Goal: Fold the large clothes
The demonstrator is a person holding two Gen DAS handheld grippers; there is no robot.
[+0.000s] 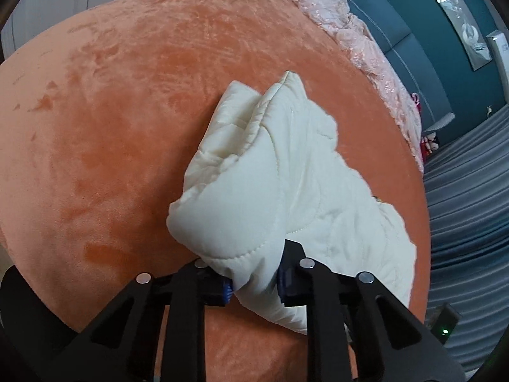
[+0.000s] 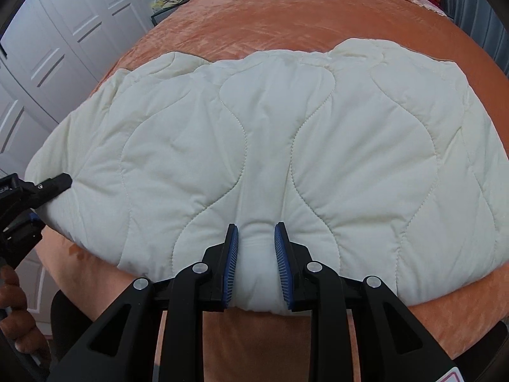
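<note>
Cream quilted jacket (image 2: 270, 146) gripped at its near edge by both grippers on an orange velvet bedspread (image 1: 111, 111).

The jacket is spread across the bedspread, its wavy stitching seen in the right wrist view. The right gripper (image 2: 256, 264) is closed to a narrow gap on a bunched fold of the near hem, which is pinched between the blue pads (image 2: 230, 264). The left gripper (image 1: 254, 283) is clamped on the padded corner at the garment's end; no earlier picture is given. A pink lace cover (image 1: 366, 51) is seen at the bed's far side, and white wardrobe doors (image 2: 63, 31) beyond.
</note>
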